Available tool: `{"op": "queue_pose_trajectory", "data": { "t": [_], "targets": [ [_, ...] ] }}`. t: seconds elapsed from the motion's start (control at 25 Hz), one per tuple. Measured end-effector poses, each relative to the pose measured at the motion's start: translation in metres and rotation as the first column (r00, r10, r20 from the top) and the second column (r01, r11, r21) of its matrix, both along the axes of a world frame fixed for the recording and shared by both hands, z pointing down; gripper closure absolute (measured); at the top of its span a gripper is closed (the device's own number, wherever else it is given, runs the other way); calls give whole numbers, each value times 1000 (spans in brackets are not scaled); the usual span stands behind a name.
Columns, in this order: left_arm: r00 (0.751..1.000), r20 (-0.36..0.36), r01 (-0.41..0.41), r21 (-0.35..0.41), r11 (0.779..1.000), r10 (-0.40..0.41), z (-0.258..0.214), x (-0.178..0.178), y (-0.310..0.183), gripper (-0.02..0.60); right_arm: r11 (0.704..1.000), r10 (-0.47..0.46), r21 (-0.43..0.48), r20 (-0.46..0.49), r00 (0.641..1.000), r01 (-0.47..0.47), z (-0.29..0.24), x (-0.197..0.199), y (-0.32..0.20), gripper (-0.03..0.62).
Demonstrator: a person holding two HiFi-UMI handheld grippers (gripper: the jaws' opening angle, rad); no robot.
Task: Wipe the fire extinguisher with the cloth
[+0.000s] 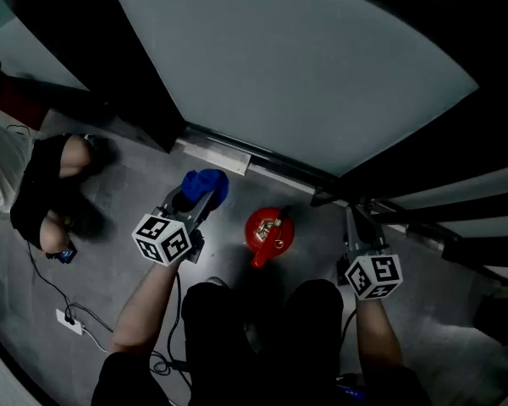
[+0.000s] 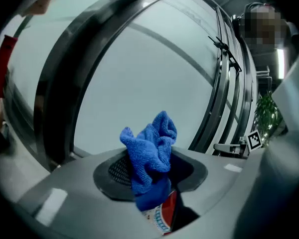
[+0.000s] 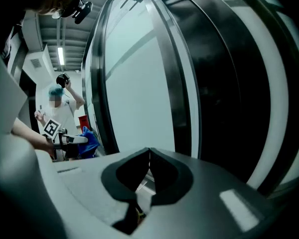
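1. The left gripper (image 1: pixel 195 200) is clamped on a bunched blue cloth (image 2: pixel 149 148), which sticks up from between its jaws.
2. The red fire extinguisher (image 1: pixel 268 231) is on the grey floor (image 1: pixel 135 184) just to this gripper's right, between the two grippers. It is seen from above, with its valve on top.
3. In the left gripper view, a red and white printed surface shows directly beneath the cloth.
4. The right gripper (image 3: pixel 149 158) has its jaws pressed together with nothing between them. It is held to the right of the extinguisher, apart from it.
5. Ahead of both grippers is a pale glass panel (image 1: pixel 305 66) in a dark frame, with a metal sill (image 1: pixel 229 155) at its foot.
6. Well to the left of the left gripper, another person (image 1: pixel 46 189) in dark clothes is low on the floor.
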State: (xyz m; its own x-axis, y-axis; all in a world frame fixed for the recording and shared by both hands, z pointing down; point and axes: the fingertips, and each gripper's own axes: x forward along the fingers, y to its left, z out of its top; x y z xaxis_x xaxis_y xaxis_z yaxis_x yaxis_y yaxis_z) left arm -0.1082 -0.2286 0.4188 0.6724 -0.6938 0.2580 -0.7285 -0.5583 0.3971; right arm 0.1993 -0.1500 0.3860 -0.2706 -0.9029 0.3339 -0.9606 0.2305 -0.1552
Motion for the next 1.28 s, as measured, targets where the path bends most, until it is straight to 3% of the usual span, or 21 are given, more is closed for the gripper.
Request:
{"op": "queue_pose_trajectory", "data": {
  "t": [0.24, 0.36, 0.52, 0.68, 0.84, 1.04, 1.28],
  "targets": [
    [999, 45, -15, 3, 1000, 15, -180, 1, 48, 414, 998, -55, -8, -53, 997, 55, -181, 1, 22, 589],
    [999, 34, 30, 9, 1000, -30, -258, -1, 57, 414, 997, -77, 15, -35, 996, 77, -265, 3, 22, 589],
    [997, 27, 71, 5, 997, -71, -360, 3, 91, 414, 995, -95, 9, 2, 995, 95, -358, 10, 50, 589],
    [997, 35, 71, 58, 996, -73, -451, 22, 134, 414, 987, -157, 36, -8, 988, 157, -432, 11, 89, 589],
    [995, -25, 101, 83, 991, -100, -509, 33, 170, 414, 976, -201, 82, -25, 979, 203, -475, 13, 121, 589],
    [988, -62, 151, 113, 982, -145, -541, 28, 205, 414, 977, -174, 132, 20, 985, 170, -499, 22, 144, 589],
    [992, 35, 113, 250, 962, -125, -567, 34, 223, 414, 985, -115, 139, 59, 992, 106, -507, 24, 171, 591]
  ]
}}
